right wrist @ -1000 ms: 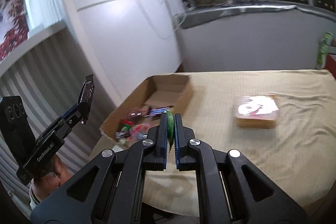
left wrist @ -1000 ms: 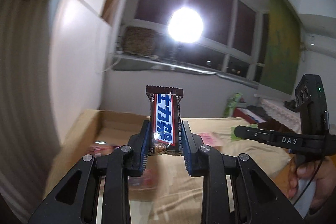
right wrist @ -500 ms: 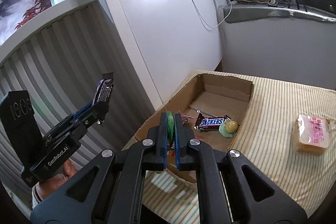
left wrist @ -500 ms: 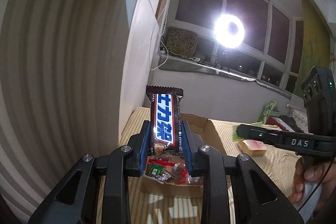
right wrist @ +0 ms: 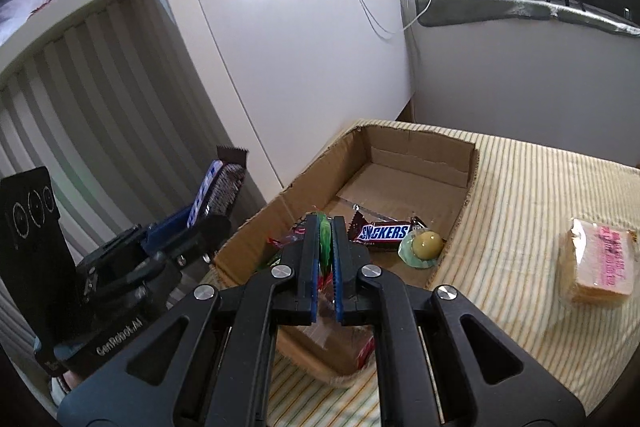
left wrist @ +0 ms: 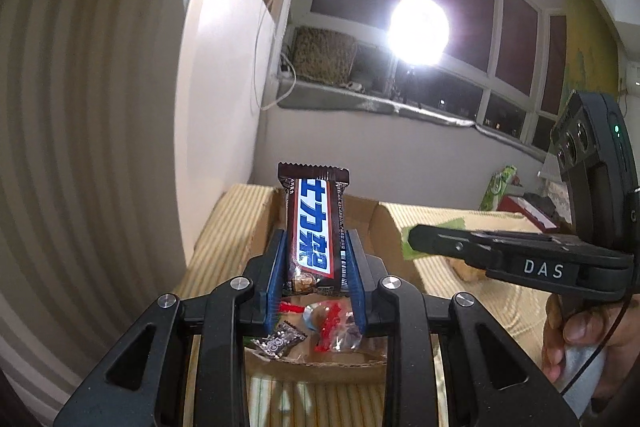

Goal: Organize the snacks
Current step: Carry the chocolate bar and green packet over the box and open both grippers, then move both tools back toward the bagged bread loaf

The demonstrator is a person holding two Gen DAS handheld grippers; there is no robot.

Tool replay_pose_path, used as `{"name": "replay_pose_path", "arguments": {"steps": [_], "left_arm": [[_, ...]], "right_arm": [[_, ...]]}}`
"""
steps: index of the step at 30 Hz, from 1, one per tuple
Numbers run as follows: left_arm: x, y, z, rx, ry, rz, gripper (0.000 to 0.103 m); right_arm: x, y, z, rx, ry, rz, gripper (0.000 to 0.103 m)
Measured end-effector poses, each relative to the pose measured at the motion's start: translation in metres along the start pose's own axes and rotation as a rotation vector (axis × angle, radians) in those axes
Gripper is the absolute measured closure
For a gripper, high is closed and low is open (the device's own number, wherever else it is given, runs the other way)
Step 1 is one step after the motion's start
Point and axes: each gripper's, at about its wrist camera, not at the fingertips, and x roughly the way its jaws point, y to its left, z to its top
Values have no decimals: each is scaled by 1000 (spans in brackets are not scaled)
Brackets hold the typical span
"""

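Striped yellow cloth covers the surface under your grippers, with white wall panels behind and a bright ring light at the window. Your left gripper has its jaws part open and clamped on a brown chocolate bar with a blue and white label, held upright with its crimped end at 12 o'clock. Below it lies the cardboard box, open at the top, with small wrapped sweets scattered on its near floor. Your right gripper has its jaws pressed nearly together on a thin green packet, edge-on between the blue pads, hanging over the near end of the box. Inside the box, at 2 o'clock from those fingertips, you have a Snickers bar lying flat and, touching its right end, a round yellow sweet on a pale green wrapper. Outside the box, at 3 o'clock, a wrapped cake with pink print rests on the cloth, well apart from the box. From the left camera your right gripper reaches in from 3 o'clock, with a hand on its handle.
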Motion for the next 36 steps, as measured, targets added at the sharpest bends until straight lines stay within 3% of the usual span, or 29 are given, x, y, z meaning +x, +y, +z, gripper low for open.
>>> {"name": "replay_pose_path", "arguments": {"steps": [1, 2, 3, 4, 5, 6, 7, 21, 24, 31, 35, 36], "left_arm": [[5, 2, -2, -3, 16, 1, 77], [8, 4, -4, -5, 29, 1, 77], [12, 5, -7, -7, 45, 2, 73], [13, 6, -7, -5, 52, 8, 66], [14, 7, -8, -1, 55, 22, 43], [10, 9, -10, 1, 40, 41, 27], [5, 11, -9, 2, 8, 59, 25], [-33, 28, 4, -29, -55, 141, 24], [-41, 24, 6, -20, -65, 146, 22], [-43, 2, 8, 35, -58, 150, 22], [-42, -22, 10, 76, -55, 135, 22], [-40, -29, 10, 88, -51, 129, 22]], "right_arm": [[7, -3, 0, 4, 6, -8, 96], [10, -4, 1, 6, 14, -14, 85], [16, -6, 1, 7, 24, -20, 64], [19, -9, 0, 14, 21, -23, 53], [18, -11, 0, 20, 15, -24, 36], [18, -12, 0, 25, 8, -25, 34], [18, -15, 0, 32, -2, -27, 34], [-9, 14, -12, -52, -43, -58, 33], [-14, 19, -15, -60, -59, -54, 27], [-32, 8, -26, -29, -91, -39, 27], [-51, -9, -35, -29, -119, -87, 26], [-58, -16, -39, -29, -128, -112, 21]]}}
